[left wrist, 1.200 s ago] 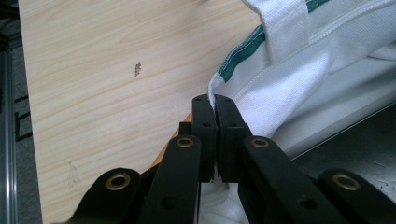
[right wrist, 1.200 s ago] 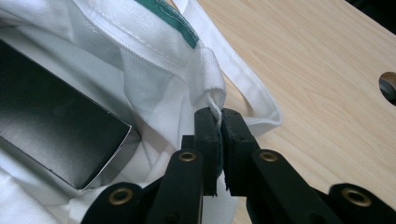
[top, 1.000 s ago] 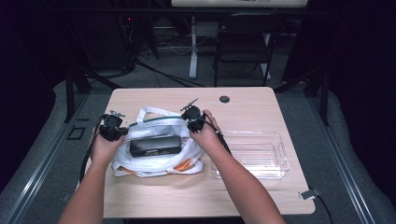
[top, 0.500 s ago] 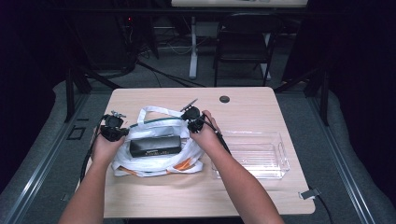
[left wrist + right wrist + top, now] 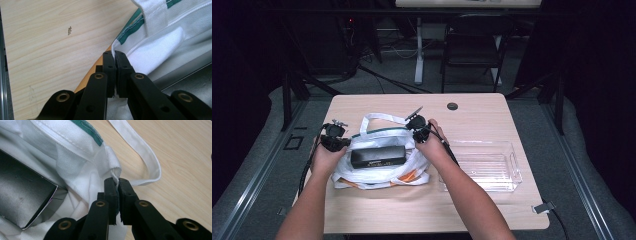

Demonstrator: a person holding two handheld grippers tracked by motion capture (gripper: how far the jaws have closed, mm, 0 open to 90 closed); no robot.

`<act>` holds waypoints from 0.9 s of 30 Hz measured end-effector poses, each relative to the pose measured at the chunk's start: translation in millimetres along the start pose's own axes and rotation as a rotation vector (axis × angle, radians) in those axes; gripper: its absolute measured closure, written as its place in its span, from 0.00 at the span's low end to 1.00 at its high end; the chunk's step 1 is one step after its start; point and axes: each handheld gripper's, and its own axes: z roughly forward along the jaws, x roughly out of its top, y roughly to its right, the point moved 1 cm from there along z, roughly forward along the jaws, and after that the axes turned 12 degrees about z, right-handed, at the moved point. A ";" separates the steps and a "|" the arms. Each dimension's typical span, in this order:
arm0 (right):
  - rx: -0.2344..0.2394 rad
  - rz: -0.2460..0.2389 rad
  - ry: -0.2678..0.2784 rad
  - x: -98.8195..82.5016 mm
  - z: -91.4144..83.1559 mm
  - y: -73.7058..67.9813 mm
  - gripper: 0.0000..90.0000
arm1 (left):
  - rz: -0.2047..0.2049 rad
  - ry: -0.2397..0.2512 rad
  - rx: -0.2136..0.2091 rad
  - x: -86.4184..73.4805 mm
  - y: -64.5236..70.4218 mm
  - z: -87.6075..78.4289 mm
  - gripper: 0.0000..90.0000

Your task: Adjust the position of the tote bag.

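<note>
Now the white tote bag (image 5: 377, 162) lies open at the table's (image 5: 492, 107) left-centre, a black box (image 5: 378, 156) resting inside its mouth. To its right sits a clear plastic bin (image 5: 484, 167). Left gripper (image 5: 334, 140) pinches the bag's left rim, jaws pressed together on cloth; right gripper (image 5: 418, 129) pinches the right rim likewise, forearms reaching in from the near edge.

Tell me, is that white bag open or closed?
Open: both grippers pinch the white bag's rim at opposite ends, and the black box shows inside its mouth.
</note>
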 end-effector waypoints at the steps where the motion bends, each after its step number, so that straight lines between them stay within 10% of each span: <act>1: -0.008 -0.020 -0.023 0.9 -1.1 0.9 0.96 | 0.001 -0.002 -0.005 0.0 -0.2 0.0 0.98; 27: -0.004 -0.001 -0.043 -1.3 6.1 -0.6 0.96 | 0.008 0.019 -0.002 -1.0 1.5 -1.7 0.94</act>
